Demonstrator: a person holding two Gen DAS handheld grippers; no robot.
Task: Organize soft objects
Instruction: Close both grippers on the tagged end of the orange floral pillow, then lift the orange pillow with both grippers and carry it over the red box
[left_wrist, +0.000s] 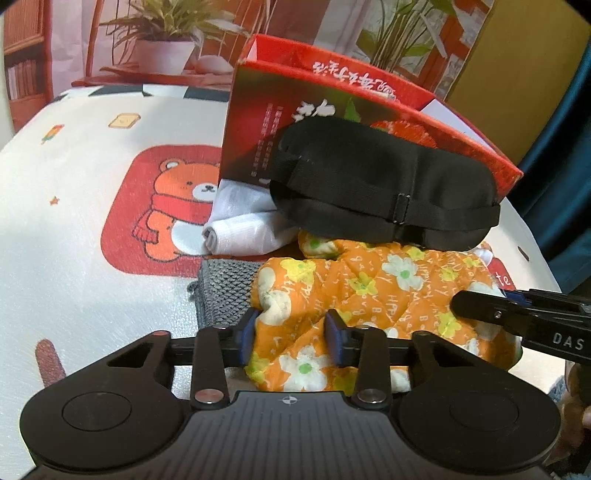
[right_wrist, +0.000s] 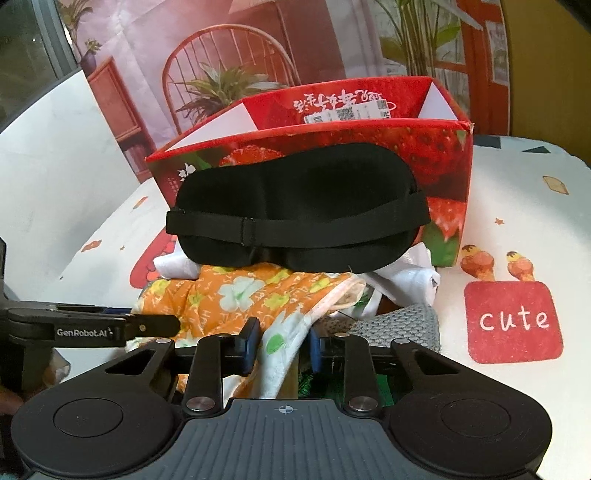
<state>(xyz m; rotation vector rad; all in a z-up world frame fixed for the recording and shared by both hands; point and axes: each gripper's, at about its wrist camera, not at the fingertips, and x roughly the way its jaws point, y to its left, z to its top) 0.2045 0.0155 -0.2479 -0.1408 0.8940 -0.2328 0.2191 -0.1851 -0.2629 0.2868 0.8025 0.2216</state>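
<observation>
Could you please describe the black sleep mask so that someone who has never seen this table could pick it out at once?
Find the open red strawberry-printed box on the cartoon tablecloth. In front of it is a pile of soft things, and the sleep mask lies on top, above the orange floral cloth. It is the only black item, padded, with an elastic strap across it.

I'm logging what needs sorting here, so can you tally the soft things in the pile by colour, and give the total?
Black: 1, sleep mask
Orange floral: 1, quilted cloth, both grippers shut on it
White: 1, folded cloth
Grey: 1, knit cloth
Total: 4
</observation>
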